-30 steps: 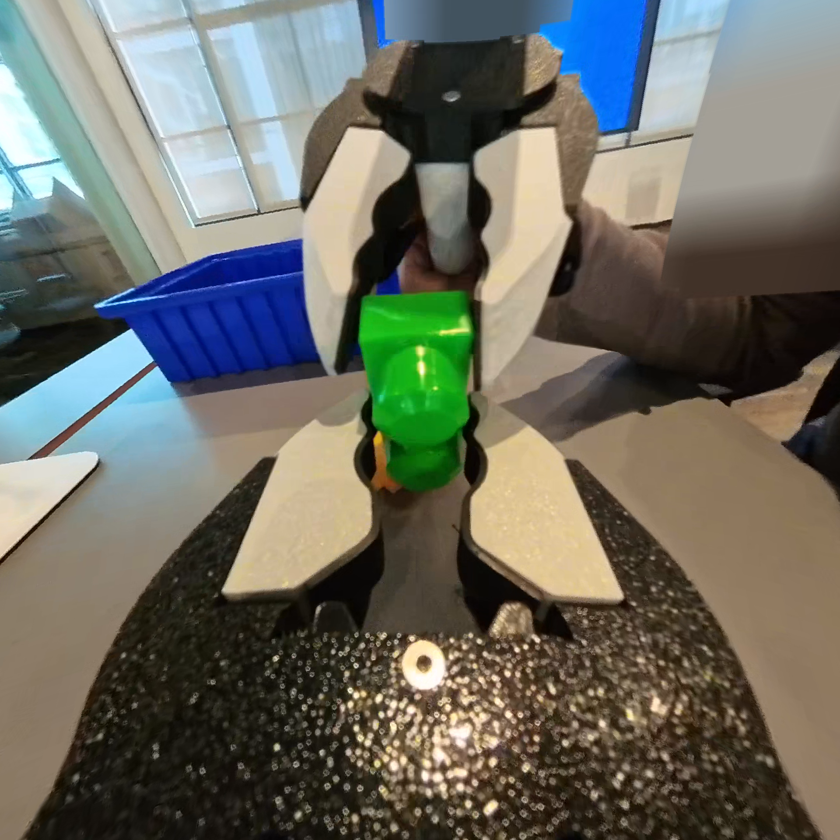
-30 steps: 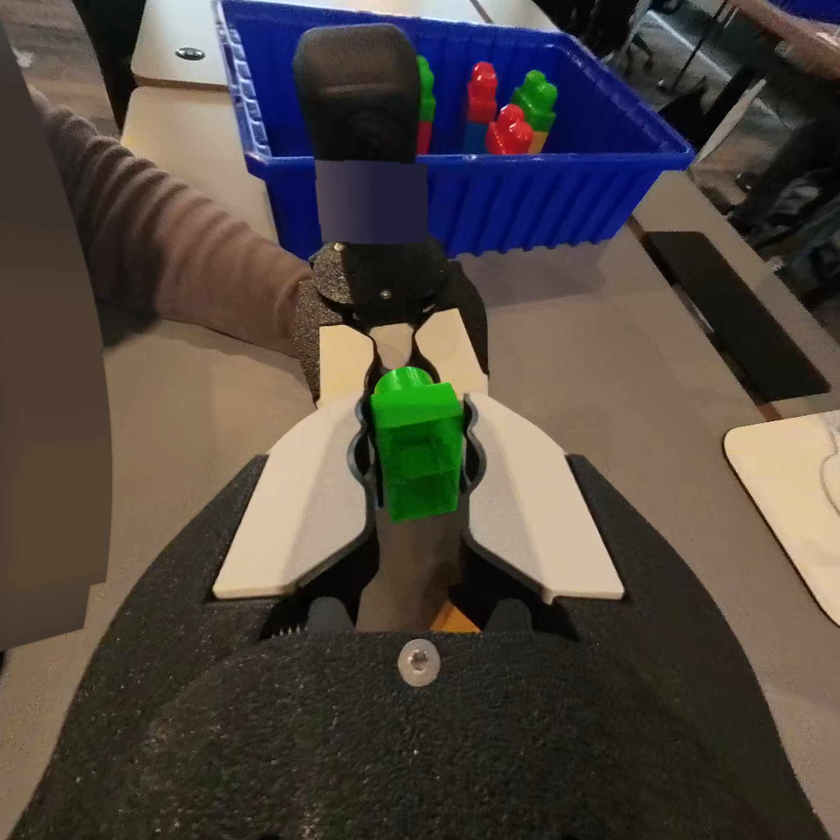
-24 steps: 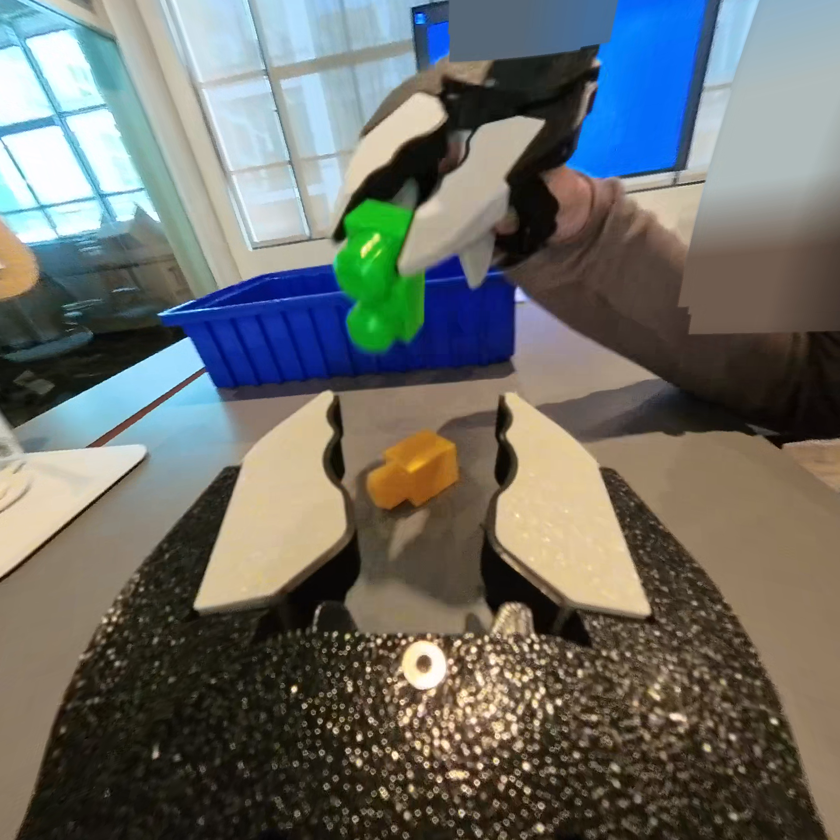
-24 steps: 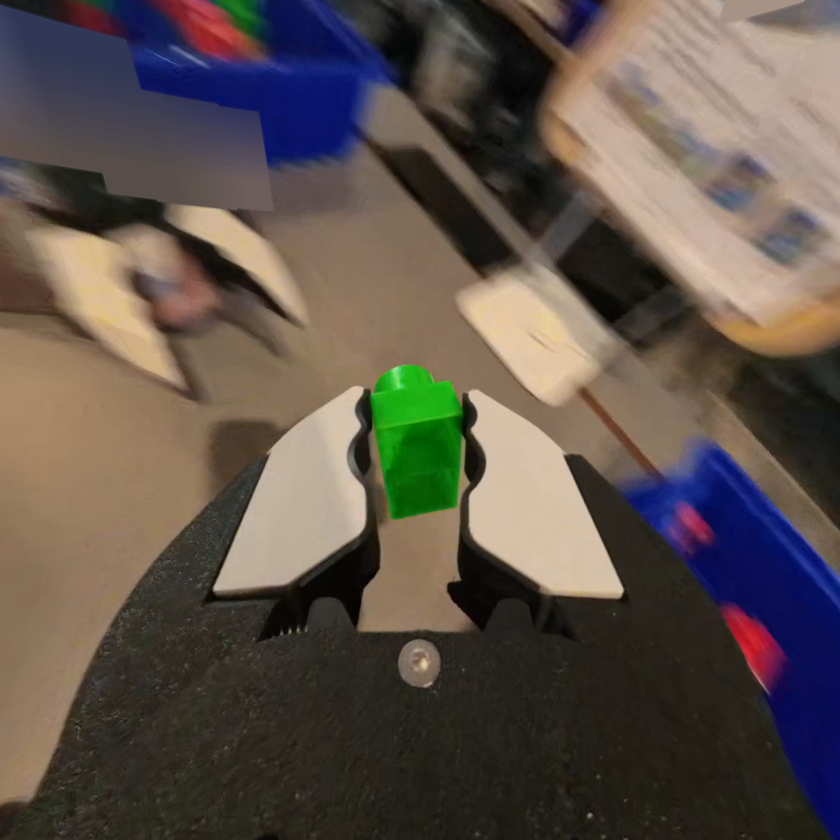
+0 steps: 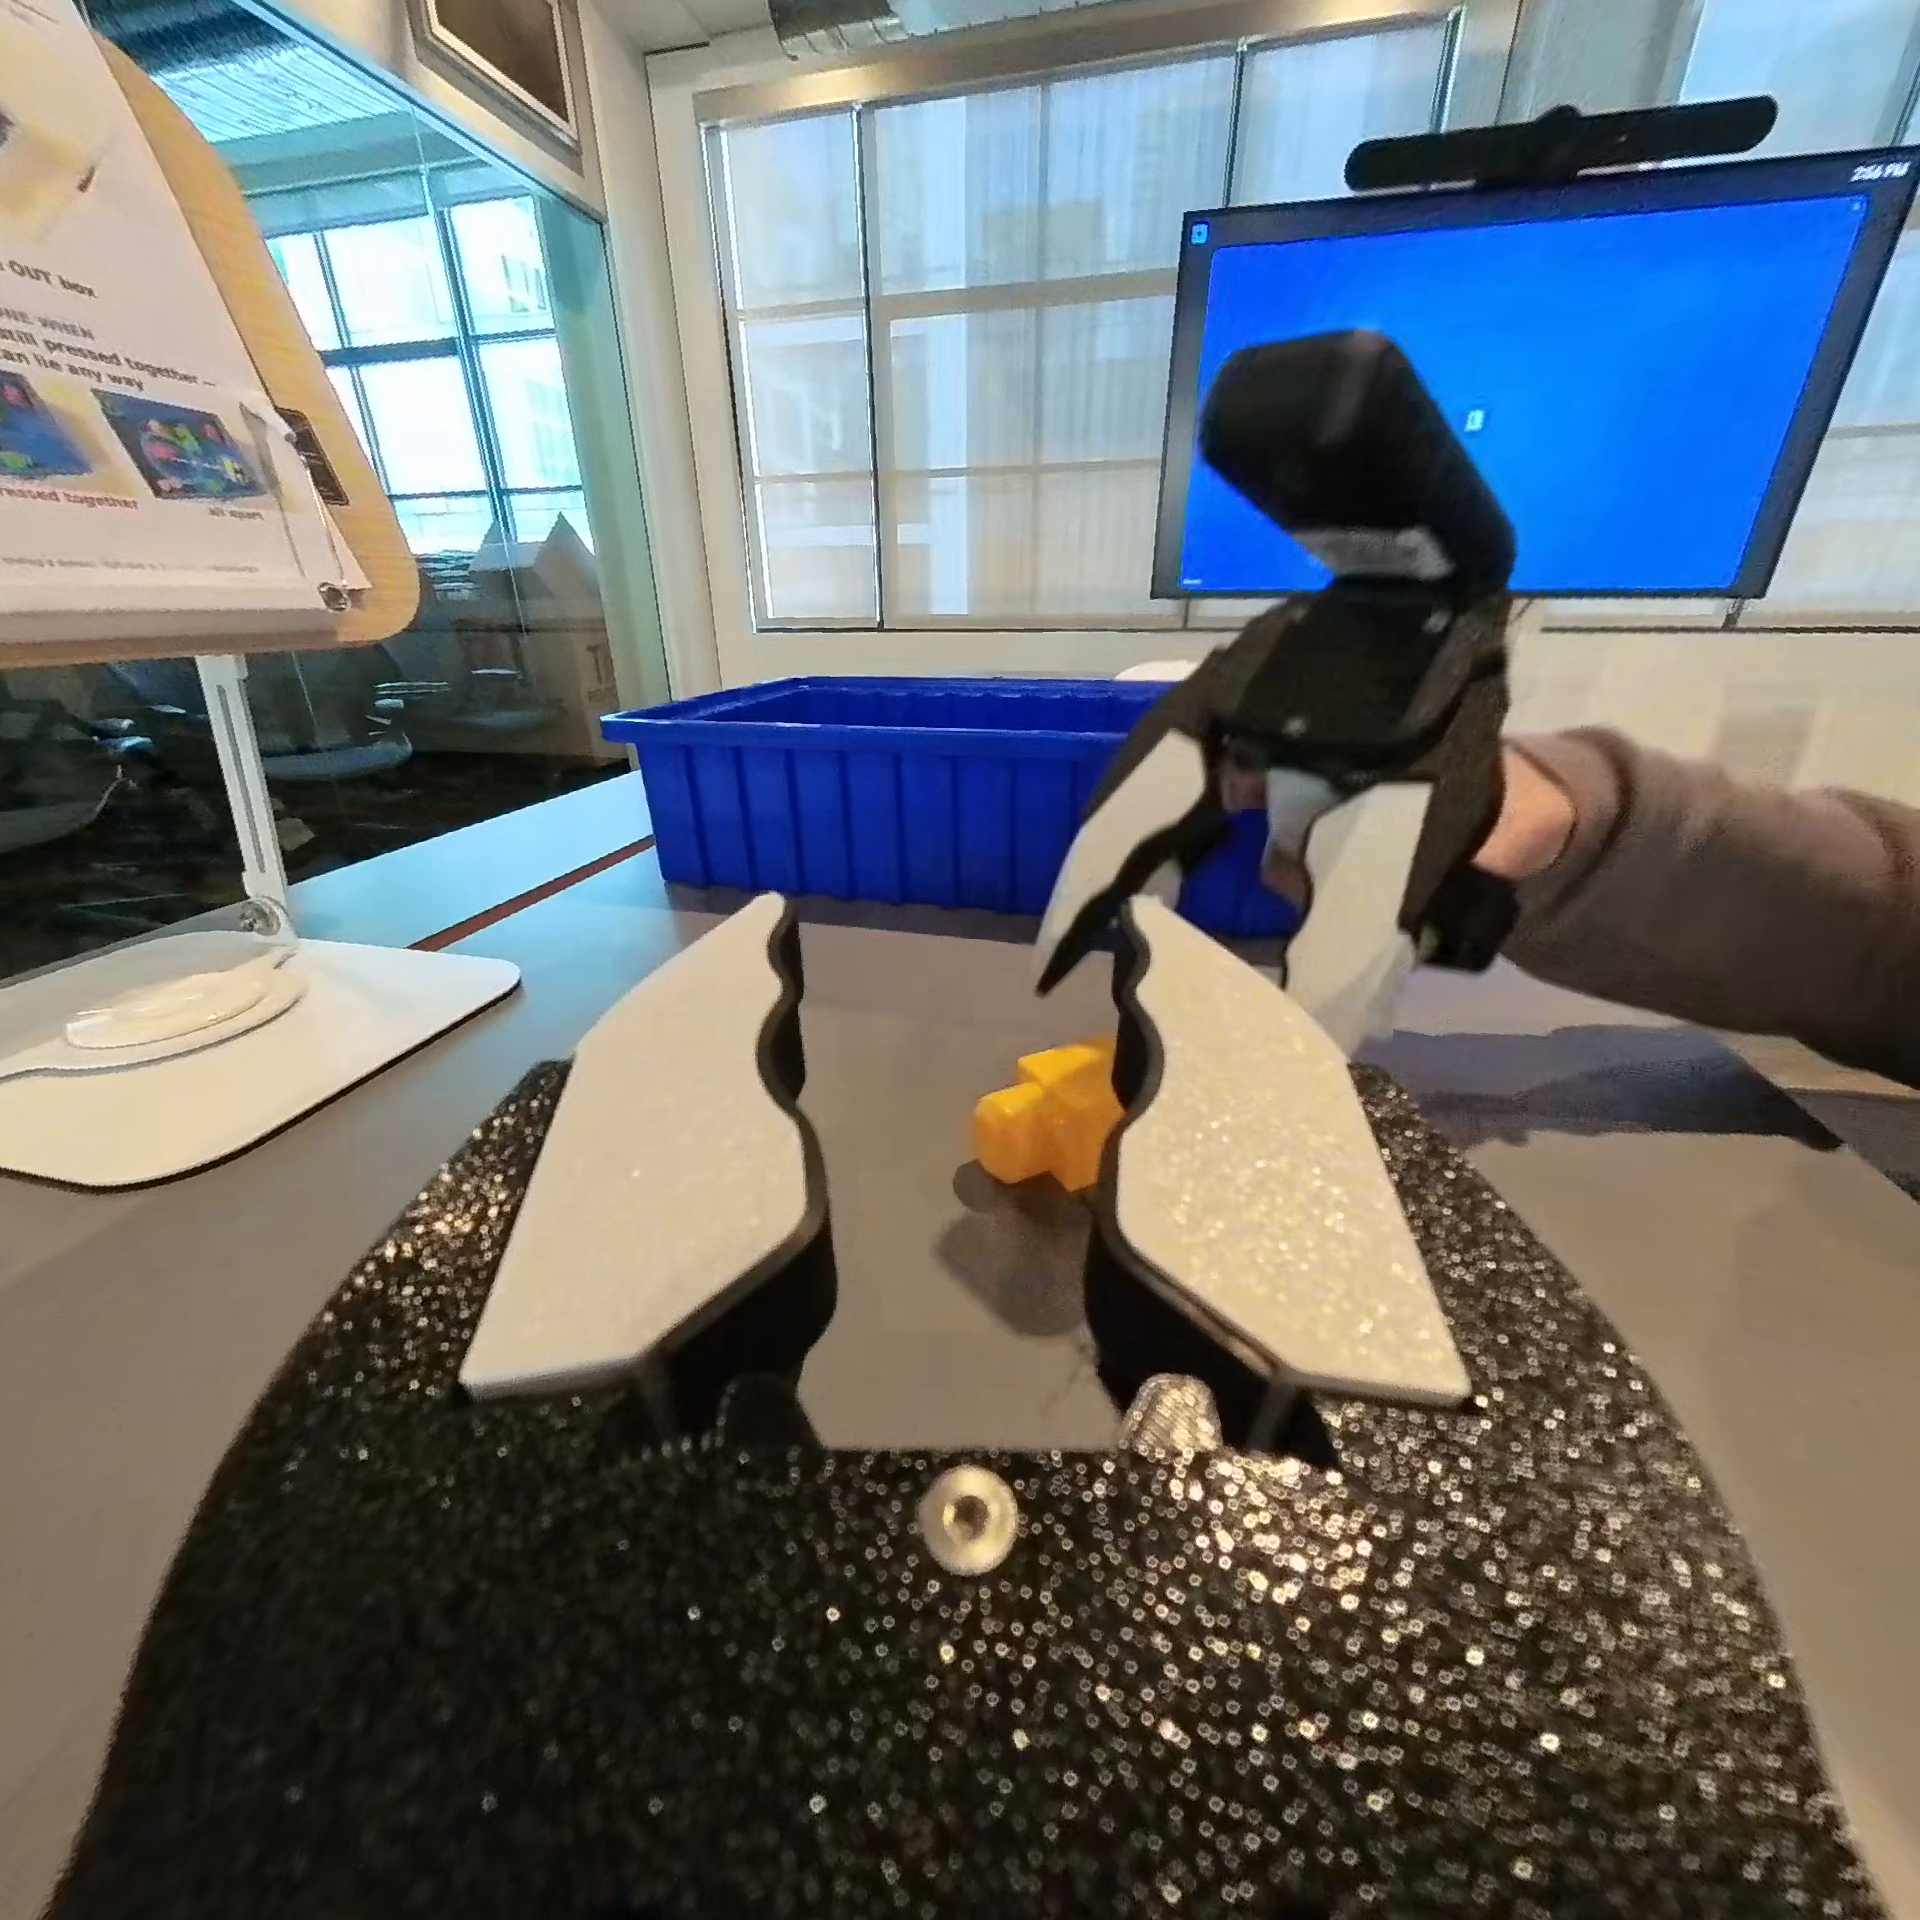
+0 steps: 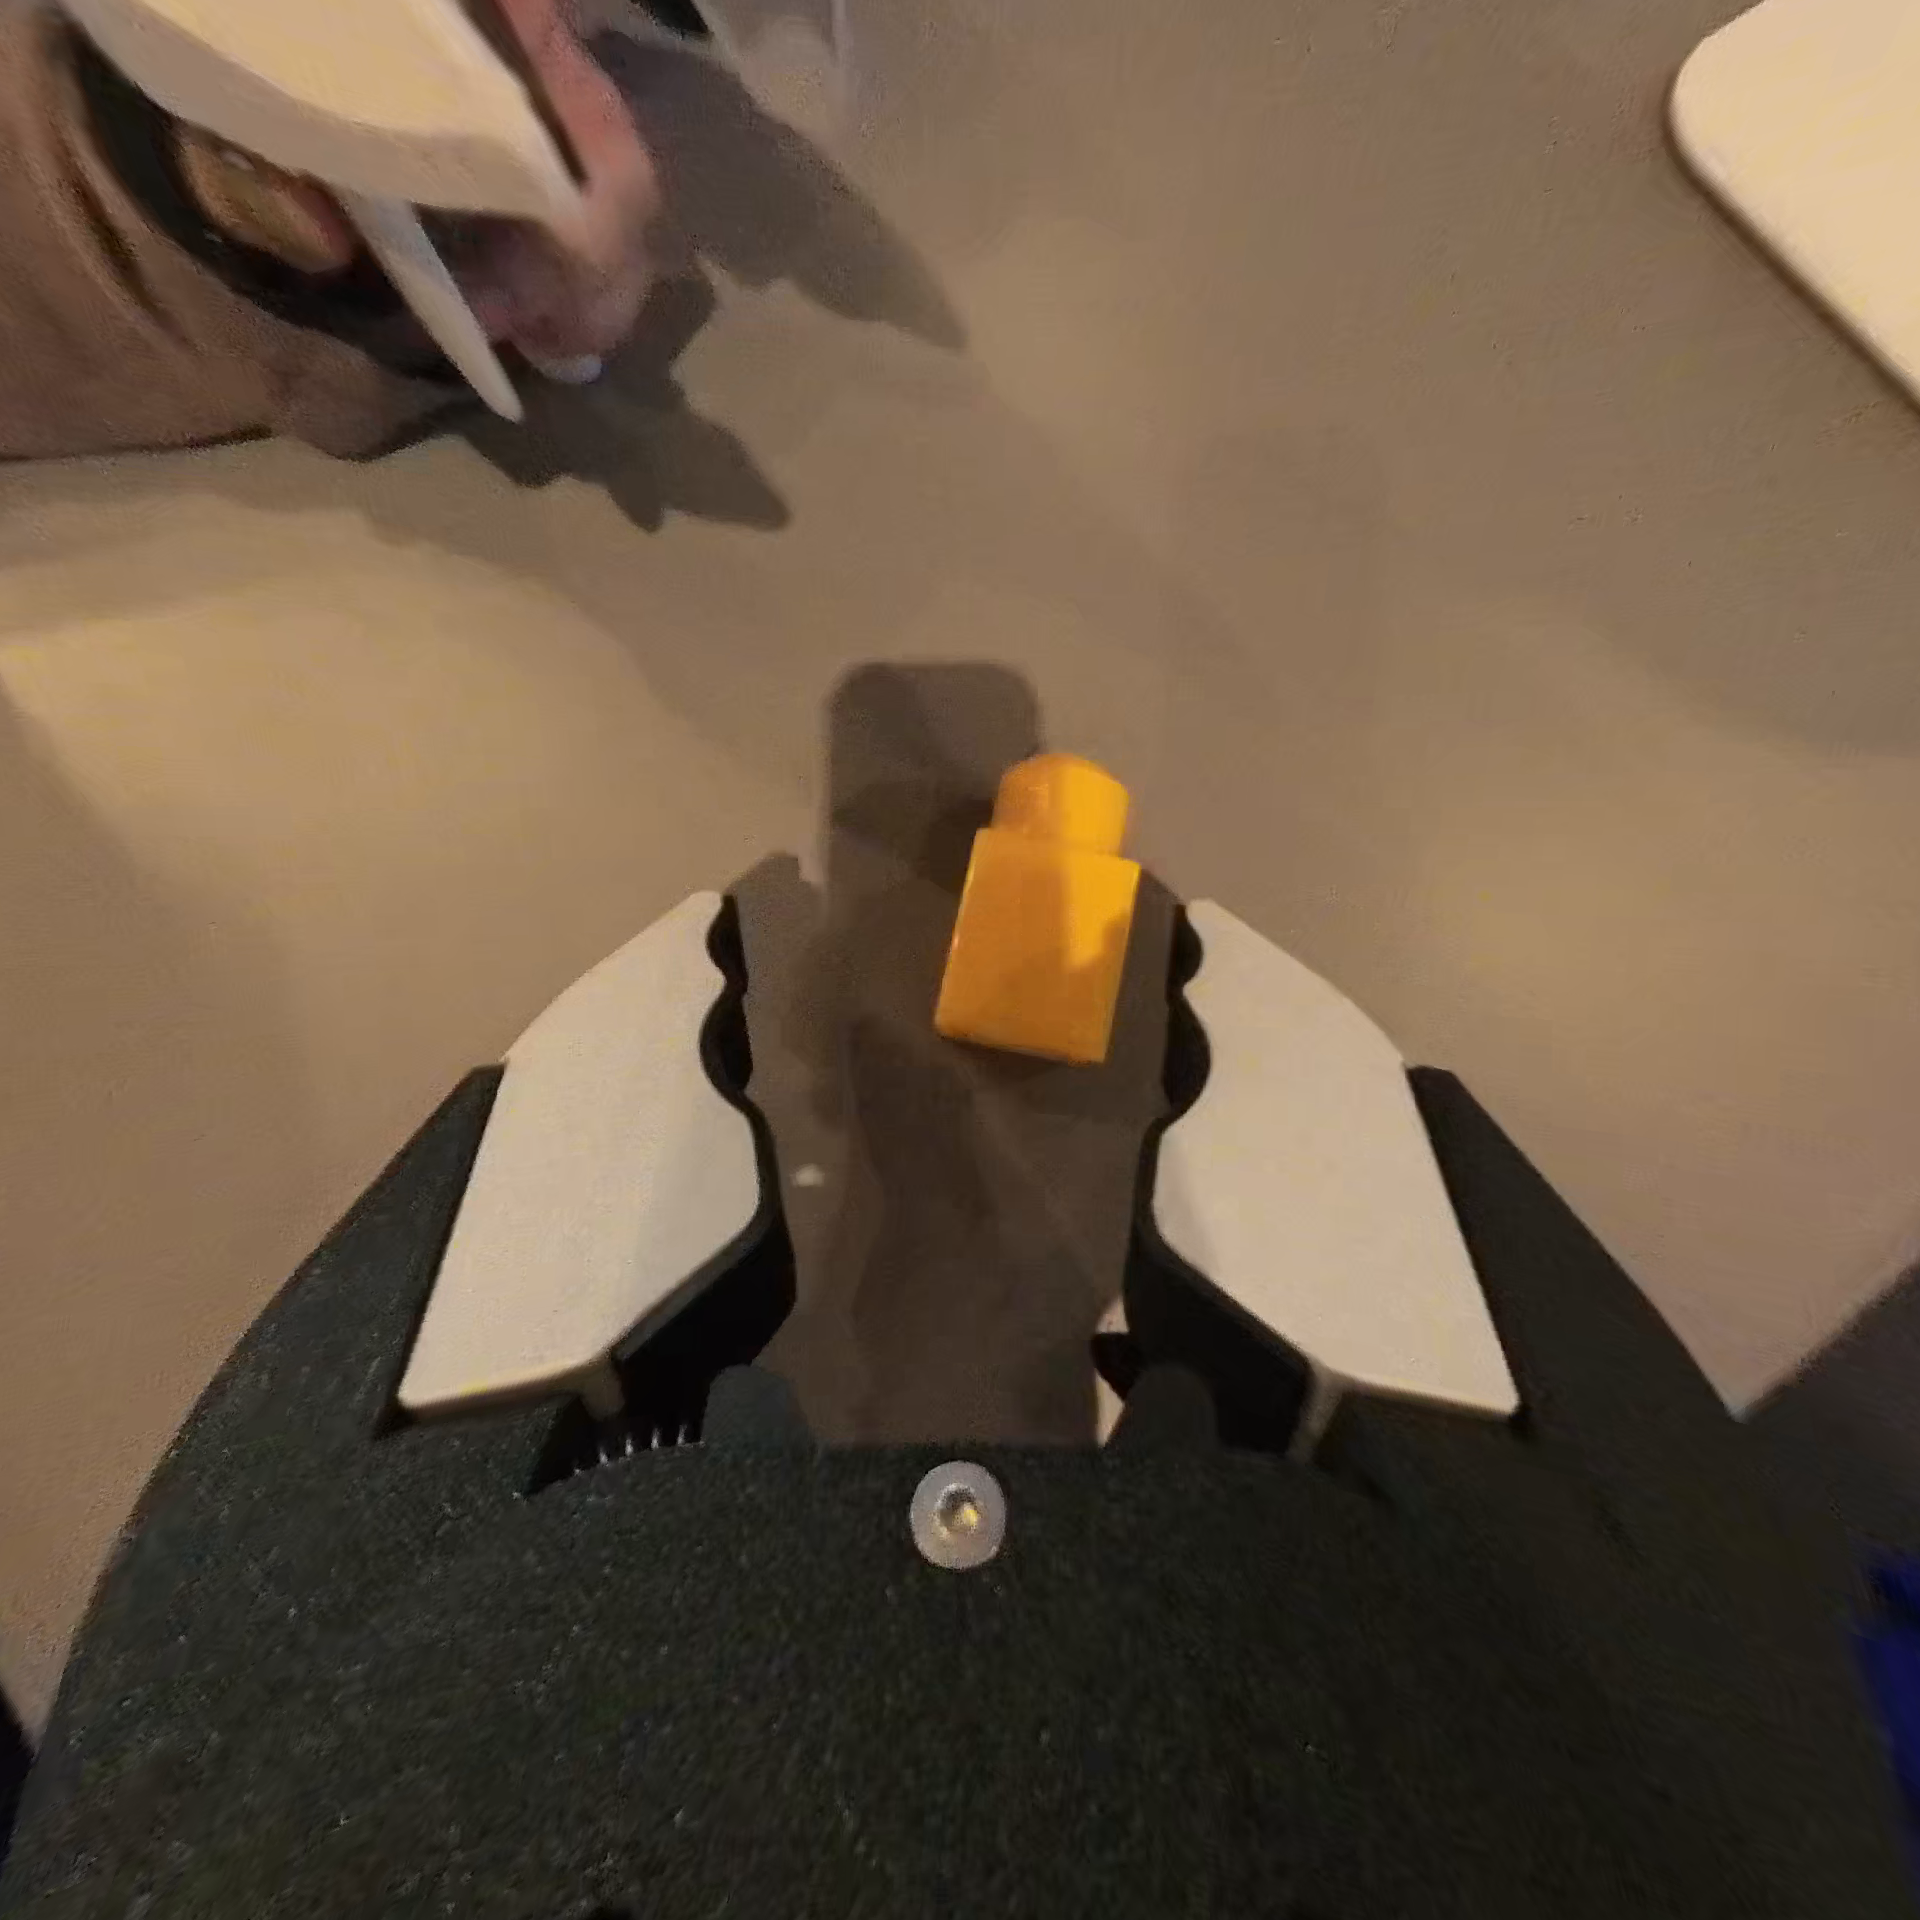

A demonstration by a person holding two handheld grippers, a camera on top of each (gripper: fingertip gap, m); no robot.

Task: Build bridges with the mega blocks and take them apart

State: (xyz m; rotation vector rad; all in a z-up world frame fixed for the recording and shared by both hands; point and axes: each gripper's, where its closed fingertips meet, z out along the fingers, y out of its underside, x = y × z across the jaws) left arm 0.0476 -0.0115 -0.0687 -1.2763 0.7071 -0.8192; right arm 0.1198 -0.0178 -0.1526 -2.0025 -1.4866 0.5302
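Note:
An orange mega block (image 5: 1047, 1127) lies on its side on the grey table (image 5: 260, 1299), stud pointing left. My left gripper (image 5: 956, 935) is open and empty, with the block between its fingers, close to the right one. My right gripper (image 5: 1195, 977) is open and empty, hovering just beyond the block. In the right wrist view the orange block (image 6: 1039, 935) lies between the open right gripper's (image 6: 951, 914) fingers, nearer the right one. One finger of the left gripper (image 6: 436, 286) shows blurred at top left. No green block is in view.
A blue bin (image 5: 883, 800) stands on the table behind the block. A white stand base (image 5: 260, 1039) holding a sign board (image 5: 156, 364) sits at the left; the base also shows in the right wrist view (image 6: 1829, 187). A monitor (image 5: 1507, 416) hangs behind. The tips of one gripper are about 11 cm away from the tips of the other.
Both grippers held the green block; the left let go, the right swung away with it. Now both are open and empty around the orange block.

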